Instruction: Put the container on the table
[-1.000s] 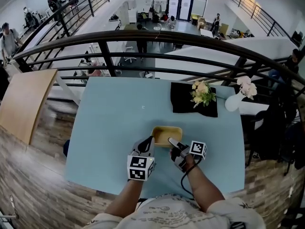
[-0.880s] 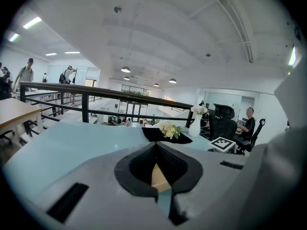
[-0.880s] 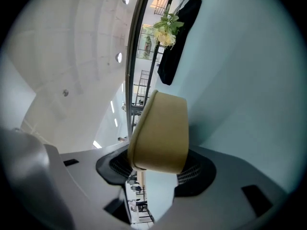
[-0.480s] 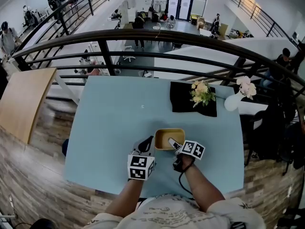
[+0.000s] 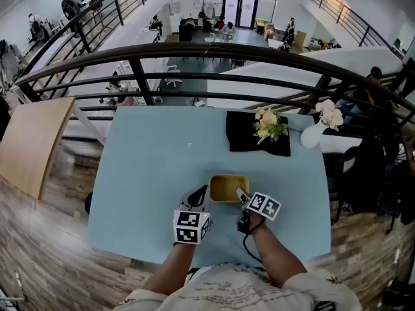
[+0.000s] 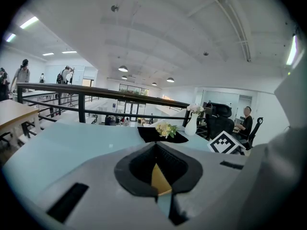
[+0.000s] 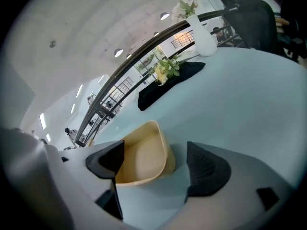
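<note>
A shallow tan container (image 5: 228,188) rests flat on the pale blue table (image 5: 149,173), near its front edge. My left gripper (image 5: 201,194) is at the container's left wall. In the left gripper view the dark pads (image 6: 184,169) close round a thin tan strip of that container (image 6: 160,180). My right gripper (image 5: 242,195) is at the container's near right corner. Its jaws are opening, and in the right gripper view the container (image 7: 143,158) lies between the spread pads (image 7: 205,169) without touching them.
A black cloth (image 5: 243,138) with a small bouquet (image 5: 268,123) lies at the table's far side, and a white vase (image 5: 310,137) of flowers stands at its far right corner. A dark railing (image 5: 194,52) runs behind. A wooden tabletop (image 5: 32,141) is on the left.
My right gripper has rolled, shifted right along the container and spread its jaws, letting go of the rim. The left gripper has stayed put.
</note>
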`<action>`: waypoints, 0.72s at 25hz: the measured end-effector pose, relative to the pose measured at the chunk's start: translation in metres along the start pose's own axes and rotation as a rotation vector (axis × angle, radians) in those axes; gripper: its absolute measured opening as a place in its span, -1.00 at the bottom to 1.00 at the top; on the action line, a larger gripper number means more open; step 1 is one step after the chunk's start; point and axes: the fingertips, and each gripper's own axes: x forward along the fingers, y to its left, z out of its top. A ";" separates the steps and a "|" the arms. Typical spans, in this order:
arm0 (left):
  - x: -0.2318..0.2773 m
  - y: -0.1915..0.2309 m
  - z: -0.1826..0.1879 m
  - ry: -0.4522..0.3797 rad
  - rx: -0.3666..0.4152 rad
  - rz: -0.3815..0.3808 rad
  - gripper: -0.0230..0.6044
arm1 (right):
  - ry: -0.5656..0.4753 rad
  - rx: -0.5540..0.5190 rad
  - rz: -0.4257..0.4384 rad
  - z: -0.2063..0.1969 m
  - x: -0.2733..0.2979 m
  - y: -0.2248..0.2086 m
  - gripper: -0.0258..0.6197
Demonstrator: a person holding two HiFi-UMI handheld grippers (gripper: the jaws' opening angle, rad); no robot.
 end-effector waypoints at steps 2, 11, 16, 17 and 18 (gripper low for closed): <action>0.001 -0.006 0.002 -0.002 0.003 -0.004 -0.91 | -0.010 -0.026 0.016 0.004 -0.012 0.000 0.29; 0.007 -0.039 0.007 -0.015 0.001 -0.014 -0.91 | -0.165 -0.342 0.015 0.038 -0.067 0.020 -0.91; 0.004 -0.058 0.022 -0.037 0.003 -0.018 -0.91 | -0.255 -0.455 0.093 0.061 -0.101 0.055 -0.91; 0.003 -0.063 0.026 -0.043 0.006 -0.018 -0.91 | -0.276 -0.469 0.110 0.066 -0.110 0.062 -0.91; 0.002 -0.067 0.029 -0.049 0.011 -0.018 -0.91 | -0.299 -0.482 0.127 0.072 -0.120 0.069 -0.91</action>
